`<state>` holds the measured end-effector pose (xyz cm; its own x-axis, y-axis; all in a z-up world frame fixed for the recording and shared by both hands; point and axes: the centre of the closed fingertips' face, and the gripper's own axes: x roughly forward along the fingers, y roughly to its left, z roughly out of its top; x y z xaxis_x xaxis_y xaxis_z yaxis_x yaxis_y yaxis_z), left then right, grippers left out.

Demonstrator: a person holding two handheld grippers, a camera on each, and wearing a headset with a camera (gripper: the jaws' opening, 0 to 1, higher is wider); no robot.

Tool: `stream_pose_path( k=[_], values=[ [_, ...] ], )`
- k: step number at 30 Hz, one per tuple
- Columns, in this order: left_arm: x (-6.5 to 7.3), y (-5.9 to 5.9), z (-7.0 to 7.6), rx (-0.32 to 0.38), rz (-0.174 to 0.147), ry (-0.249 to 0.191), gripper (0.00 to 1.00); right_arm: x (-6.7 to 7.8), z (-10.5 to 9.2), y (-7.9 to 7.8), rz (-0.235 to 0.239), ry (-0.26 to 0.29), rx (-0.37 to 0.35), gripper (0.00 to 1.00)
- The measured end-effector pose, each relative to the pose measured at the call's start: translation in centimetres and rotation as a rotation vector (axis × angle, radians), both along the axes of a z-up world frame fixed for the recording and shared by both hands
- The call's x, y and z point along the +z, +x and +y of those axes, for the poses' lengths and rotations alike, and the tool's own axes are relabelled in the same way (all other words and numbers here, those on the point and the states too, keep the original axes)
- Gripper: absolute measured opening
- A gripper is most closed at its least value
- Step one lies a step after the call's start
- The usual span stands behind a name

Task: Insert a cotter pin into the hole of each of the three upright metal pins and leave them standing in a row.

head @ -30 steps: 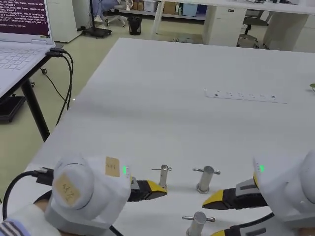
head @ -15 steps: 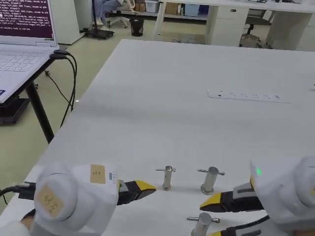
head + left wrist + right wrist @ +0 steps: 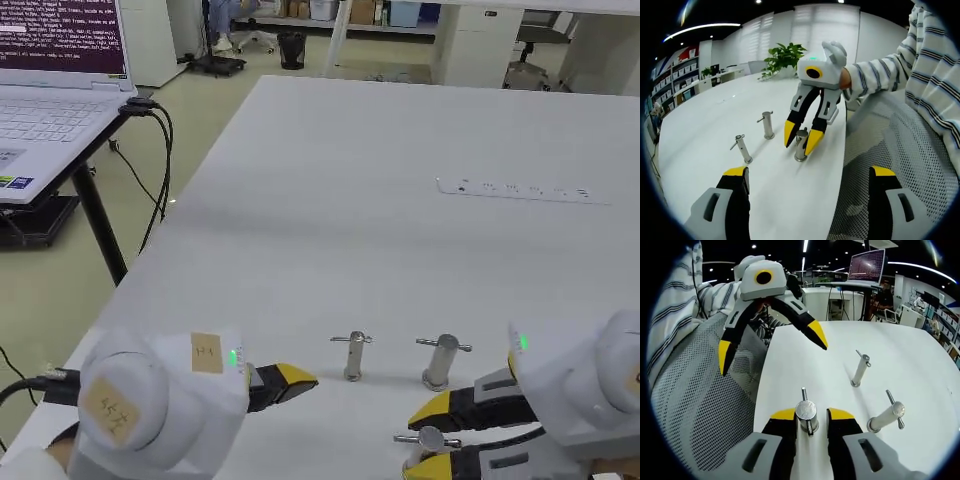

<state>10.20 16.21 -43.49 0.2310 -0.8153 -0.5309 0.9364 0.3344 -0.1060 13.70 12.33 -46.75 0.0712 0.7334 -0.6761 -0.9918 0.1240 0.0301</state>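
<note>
Three upright metal pins stand on the white table, and a cotter pin crosses the head of each. The left pin [image 3: 353, 358] and the middle pin [image 3: 440, 363] stand side by side. The third pin [image 3: 428, 441] stands nearer to me, between the yellow fingertips of my right gripper [image 3: 425, 438]. In the right gripper view the jaws of that gripper [image 3: 812, 415] hug this pin [image 3: 806, 412] closely on both sides. My left gripper [image 3: 285, 385] hovers wide open left of the left pin, with nothing between its fingers [image 3: 735, 172].
A white power strip [image 3: 512, 190] lies far back on the table [image 3: 330, 200]. A laptop [image 3: 50, 70] sits on a stand to the left, its cable hanging by the table's left edge. A mesh chair seat [image 3: 700, 405] is just off the near edge.
My left gripper has drawn back to the left, away from the left pin. The right gripper stays around the near pin. The head camera has shifted a little.
</note>
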Motion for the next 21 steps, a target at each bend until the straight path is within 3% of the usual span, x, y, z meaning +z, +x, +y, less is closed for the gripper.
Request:
stream_pose_path(
  k=[6,14,21],
  values=[
    [0.04,0.04,0.14,0.006,-0.003,0.002,0.96,-0.03,0.31,-0.67,0.006,0.006,0.034,0.1],
    [-0.13,-0.07,0.35,0.006,0.001,0.013,0.96,-0.03,0.28,-0.66,-0.014,0.0,0.05,0.1],
    [0.43,0.22,0.57,0.019,-0.015,0.011,0.96,0.0,0.22,-0.64,-0.038,-0.007,0.058,0.09]
  ],
)
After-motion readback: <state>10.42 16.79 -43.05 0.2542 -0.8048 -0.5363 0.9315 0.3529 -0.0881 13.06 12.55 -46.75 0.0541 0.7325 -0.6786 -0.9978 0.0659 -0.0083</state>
